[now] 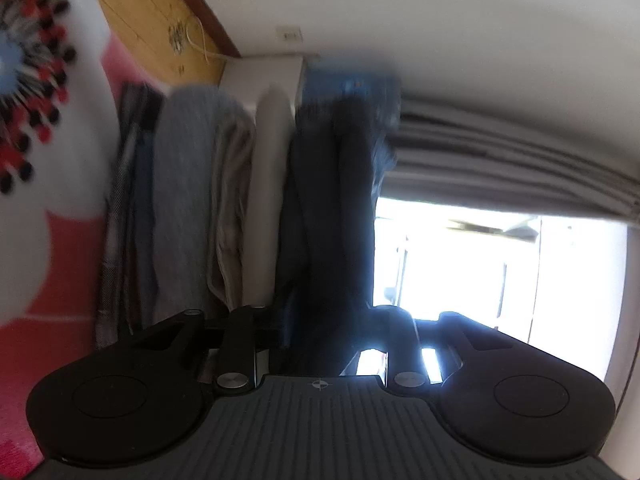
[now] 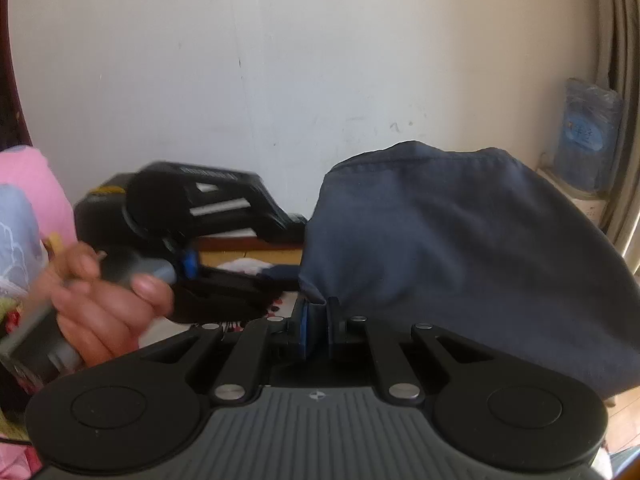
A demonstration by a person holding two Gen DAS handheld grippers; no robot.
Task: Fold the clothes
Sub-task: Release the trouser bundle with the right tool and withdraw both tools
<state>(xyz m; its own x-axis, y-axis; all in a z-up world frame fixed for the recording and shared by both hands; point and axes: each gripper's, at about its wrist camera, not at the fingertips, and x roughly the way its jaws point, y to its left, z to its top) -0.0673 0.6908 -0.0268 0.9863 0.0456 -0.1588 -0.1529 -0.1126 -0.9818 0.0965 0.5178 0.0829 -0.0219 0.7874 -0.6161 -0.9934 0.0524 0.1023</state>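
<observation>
A dark navy garment [image 2: 448, 264] hangs in front of the white wall, and my right gripper [image 2: 318, 332] is shut on its lower left edge between blue pads. In the left wrist view, which is turned sideways, the same navy garment [image 1: 328, 200] runs as a thick dark bunch straight out from my left gripper [image 1: 328, 320]. The jaws stand a little apart and the cloth fills the gap, hiding the pads. From the right wrist view, my left gripper [image 2: 224, 248] is blurred, held by a hand [image 2: 100, 300] just left of the garment's edge.
Folded grey and beige clothes [image 1: 192, 200] and a plaid piece [image 1: 120, 220] lie stacked on a red and white floral bedsheet [image 1: 40, 240]. Bright window [image 1: 500, 272] under a striped curtain [image 1: 500, 152]. A blue plastic bag [image 2: 588, 136] sits on a white stand at the right.
</observation>
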